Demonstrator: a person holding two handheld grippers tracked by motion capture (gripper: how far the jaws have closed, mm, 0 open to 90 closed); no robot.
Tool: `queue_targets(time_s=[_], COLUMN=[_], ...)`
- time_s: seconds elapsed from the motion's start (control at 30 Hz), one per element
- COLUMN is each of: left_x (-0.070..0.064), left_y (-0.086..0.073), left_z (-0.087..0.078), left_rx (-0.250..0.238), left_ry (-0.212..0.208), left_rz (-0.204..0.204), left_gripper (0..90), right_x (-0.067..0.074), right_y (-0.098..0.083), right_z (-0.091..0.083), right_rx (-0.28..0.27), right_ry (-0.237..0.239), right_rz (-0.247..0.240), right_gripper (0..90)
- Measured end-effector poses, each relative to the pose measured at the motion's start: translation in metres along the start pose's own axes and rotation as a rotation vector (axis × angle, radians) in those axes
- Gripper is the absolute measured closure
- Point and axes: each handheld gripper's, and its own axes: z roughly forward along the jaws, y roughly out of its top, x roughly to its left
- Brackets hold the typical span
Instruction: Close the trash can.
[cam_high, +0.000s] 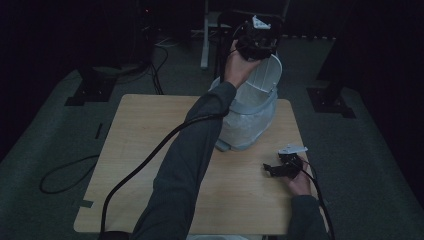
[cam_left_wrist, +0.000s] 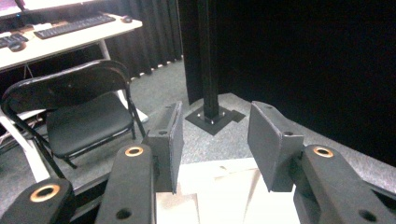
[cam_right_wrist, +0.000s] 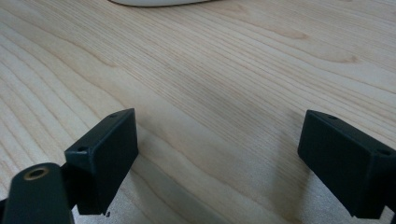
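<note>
Bin (cam_high: 252, 112) under raised left gripper (cam_high: 256, 40), jaws apart.

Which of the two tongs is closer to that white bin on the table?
The left. The left tongs are held up at the top rim of the white bin, jaws open. The right tongs sit low over the wooden table, nearer the person, also open.

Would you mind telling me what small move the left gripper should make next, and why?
Probably lower the left gripper onto the far rim of the white bin and close: its jaws are open and empty above the rim.
</note>
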Motion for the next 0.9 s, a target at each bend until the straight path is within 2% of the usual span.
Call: queue_targets(time_s=[0.13, 0.23, 0.27, 0.33, 0.53, 0.7, 0.9], left_x=[0.001, 0.001, 0.002, 0.004, 0.008, 0.007, 0.016], left_y=[-0.001, -0.008, -0.011, -0.017, -0.036, -0.055, -0.085], left_z=[-0.003, 0.0, -0.002, -0.008, -0.029, -0.046, -0.058], left_rx=[0.025, 0.077, 0.07, 0.067, 0.088, 0.111, 0.098], left_ry=[-0.002, 0.011, 0.004, -0.006, -0.034, -0.075, -0.145], left_rz=[0.002, 0.037, 0.025, 0.005, 0.0, 0.004, -0.065], left_gripper=[58.3, 60.2, 60.5, 60.5, 60.5, 63.5, 71.5], right_x=[0.0, 0.0, 0.0, 0.0, 0.0, 0.0, 0.0], right_y=[0.0, 0.0, 0.0, 0.0, 0.001, 0.001, 0.001], right_z=[0.0, 0.0, 0.0, 0.0, 0.001, 0.001, 0.002], right_rx=[0.0, 0.0, 0.0, 0.0, -0.001, -0.003, -0.002], right_ry=[0.0, 0.0, -0.001, 0.001, 0.004, 0.003, 0.004], right_rz=[0.0, -0.001, -0.001, 0.0, -0.004, -0.005, -0.008], right_gripper=[11.3, 11.3, 11.3, 11.3, 11.3, 11.3, 11.3])
